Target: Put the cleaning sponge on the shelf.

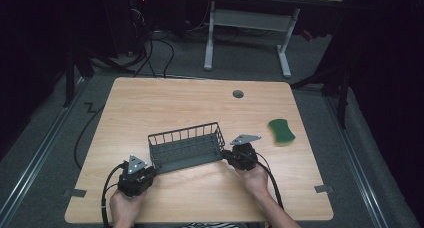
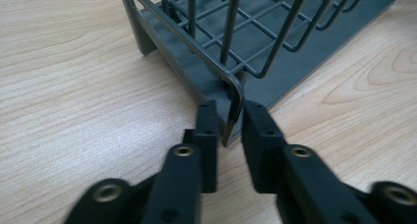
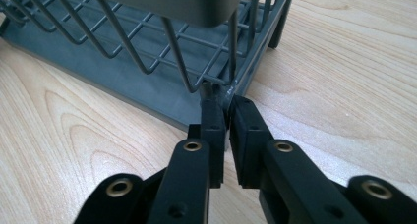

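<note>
Lengthwise across the table (image 1: 150, 108), wire basket (image 1: 186, 147), left-to-right.

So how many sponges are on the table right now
1. The green sponge lies near the table's right edge in the high view, apart from the grey wire basket. Nothing seems hidden, since the basket's open wires show no second one inside.

A light wooden table (image 1: 165, 100) with rounded corners fills the middle of the high view. A dark grey wire basket (image 1: 186, 147) stands on it just below the centre of the frame. A green sponge (image 1: 281, 131) lies well apart from the basket, toward the right edge. A round grey cable port (image 1: 238, 94) sits in the tabletop near its far edge.
</note>
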A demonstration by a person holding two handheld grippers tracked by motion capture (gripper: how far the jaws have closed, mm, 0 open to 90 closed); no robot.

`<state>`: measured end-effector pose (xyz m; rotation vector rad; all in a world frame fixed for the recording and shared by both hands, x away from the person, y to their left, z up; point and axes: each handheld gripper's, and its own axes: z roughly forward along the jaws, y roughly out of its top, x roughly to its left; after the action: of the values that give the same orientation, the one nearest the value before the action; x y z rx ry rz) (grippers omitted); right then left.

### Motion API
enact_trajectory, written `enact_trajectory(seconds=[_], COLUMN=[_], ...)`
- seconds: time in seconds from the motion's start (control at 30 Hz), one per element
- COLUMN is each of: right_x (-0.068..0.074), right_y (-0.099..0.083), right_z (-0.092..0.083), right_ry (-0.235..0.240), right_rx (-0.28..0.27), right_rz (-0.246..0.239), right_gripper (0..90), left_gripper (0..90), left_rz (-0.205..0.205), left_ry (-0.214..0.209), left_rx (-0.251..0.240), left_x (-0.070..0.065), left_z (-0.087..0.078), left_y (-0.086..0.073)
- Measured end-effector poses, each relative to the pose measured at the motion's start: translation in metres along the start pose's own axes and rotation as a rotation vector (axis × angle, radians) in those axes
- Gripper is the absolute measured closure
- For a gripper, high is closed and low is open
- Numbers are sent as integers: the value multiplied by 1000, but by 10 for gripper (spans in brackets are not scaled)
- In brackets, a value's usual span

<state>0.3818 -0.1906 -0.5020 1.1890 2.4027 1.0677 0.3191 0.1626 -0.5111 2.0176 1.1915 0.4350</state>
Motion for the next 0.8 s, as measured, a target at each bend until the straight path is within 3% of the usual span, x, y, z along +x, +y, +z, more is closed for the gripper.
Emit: enact_trajectory(seconds=[0.23,0.27,0.3,0.53,0.67,0.8], right_x=[-5,-5,-8,-16,-23,-34], right_y=[-6,-6,-11,-27,-35,-41], right_z=[-10,-10,-14,-28,-38,-41], right_ry=[-25,-25,-20,-57,-82,-104], right_rx=[-27,-27,-41,-65,-86,-62], right_rz=[35,35,60,83,114,136], right_gripper=[656,656,627,615,615,641], left_gripper=[482,482,426,391,399,403], left_rz=[-29,-32,-39,-88,-113,-128], left_ry=[24,36,53,56,109,145], left_rx=[-32,-33,-47,-82,-76,-68], left_x=[2,4,6,18,29,38], left_z=[-6,-8,-10,-24,-23,-16], left_y=[-3,-4,-7,-21,-23,-23])
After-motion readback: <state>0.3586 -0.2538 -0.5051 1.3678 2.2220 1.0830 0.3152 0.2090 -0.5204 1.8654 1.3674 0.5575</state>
